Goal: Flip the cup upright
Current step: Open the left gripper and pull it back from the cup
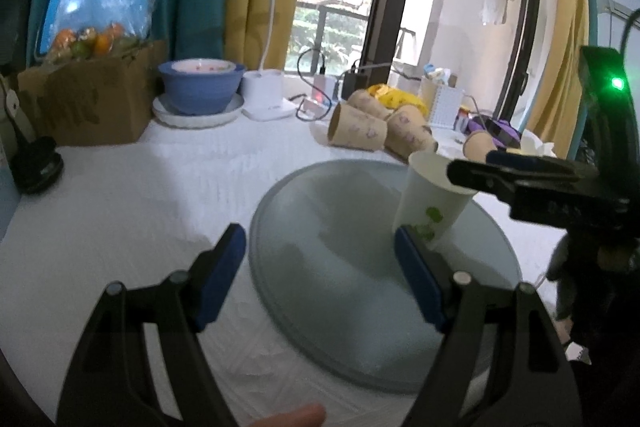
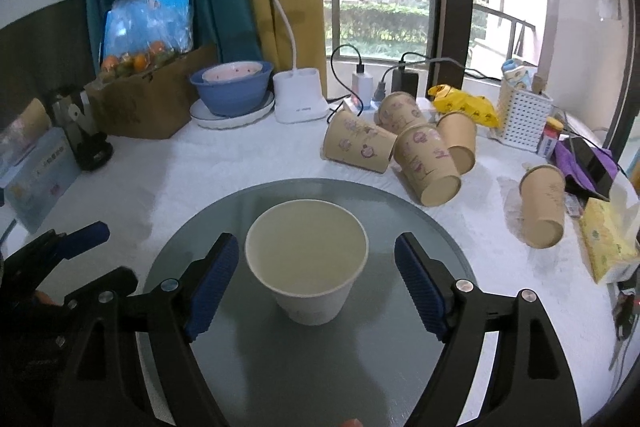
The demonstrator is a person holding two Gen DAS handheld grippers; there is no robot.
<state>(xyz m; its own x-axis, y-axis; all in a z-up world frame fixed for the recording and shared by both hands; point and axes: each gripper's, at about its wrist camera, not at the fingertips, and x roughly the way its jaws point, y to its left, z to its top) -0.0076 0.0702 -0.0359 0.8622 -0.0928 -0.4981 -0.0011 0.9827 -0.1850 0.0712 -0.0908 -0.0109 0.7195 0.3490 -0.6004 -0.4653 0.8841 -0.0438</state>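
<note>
A white paper cup (image 2: 306, 263) stands upright, mouth up, on a round grey glass disc (image 2: 400, 367) on the white tablecloth. My right gripper (image 2: 316, 283) is open, its blue pads on either side of the cup with a gap on each side. In the left wrist view the same cup (image 1: 432, 205) shows a green print and stands at the disc's (image 1: 340, 287) right part. My left gripper (image 1: 320, 275) is open and empty over the disc's left half. The right gripper's black fingers (image 1: 520, 179) reach in from the right at the cup's rim.
Several brown paper cups (image 2: 404, 147) lie on their sides behind the disc, one more (image 2: 542, 211) to the right. A white desk lamp (image 2: 298, 99), a blue bowl on plates (image 2: 232, 91), a cardboard box of fruit (image 2: 148, 95), a white basket (image 2: 524, 115) and a tissue pack (image 2: 608, 243) line the table's back and right.
</note>
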